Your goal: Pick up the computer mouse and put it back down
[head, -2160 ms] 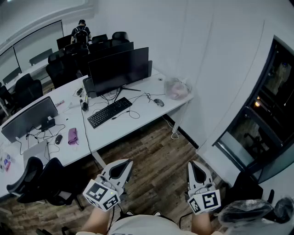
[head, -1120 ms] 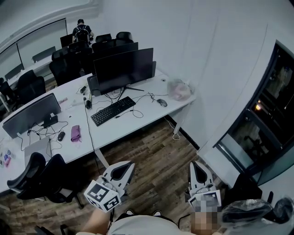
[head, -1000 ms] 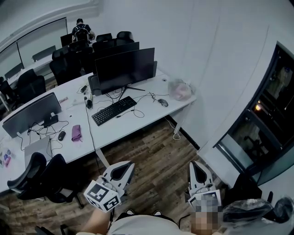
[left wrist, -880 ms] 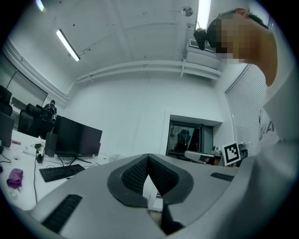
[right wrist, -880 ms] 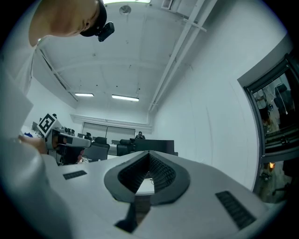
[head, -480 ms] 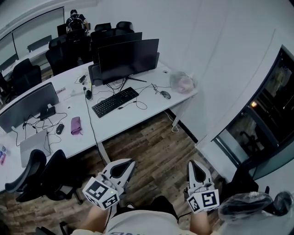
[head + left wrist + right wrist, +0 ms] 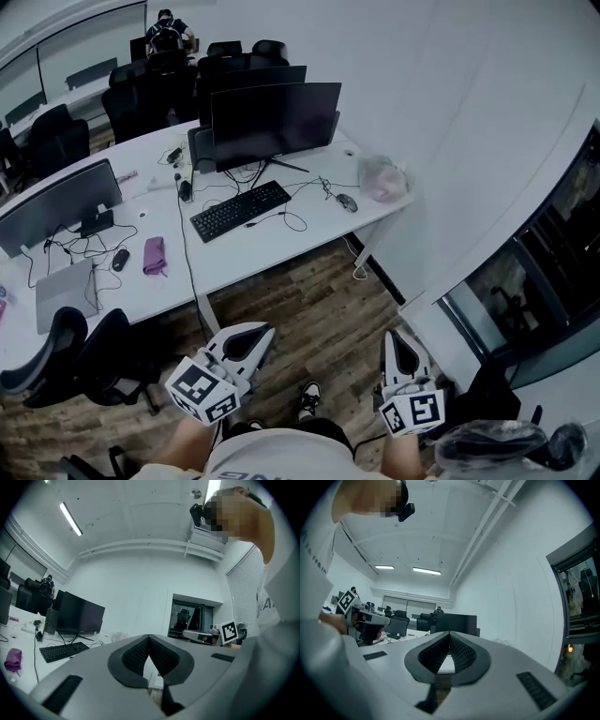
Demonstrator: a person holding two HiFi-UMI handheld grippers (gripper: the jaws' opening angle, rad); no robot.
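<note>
The computer mouse is small and grey and lies on the white desk, right of the black keyboard and near the desk's right end. Both grippers hang low over the wooden floor, well short of the desk. My left gripper is shut with nothing between its pads; its tips meet in the left gripper view. My right gripper is also shut and empty, its tips meeting in the right gripper view. Both point level toward the desk.
A large dark monitor stands behind the keyboard, and a crumpled plastic bag lies by the desk's right end. The left desk holds a second monitor, a second mouse and a purple cloth. Black chairs stand at the lower left.
The desk sits a little nearer and more to the right in the head view, and a shoe now shows between the grippers. Both grippers stay shut and empty.
</note>
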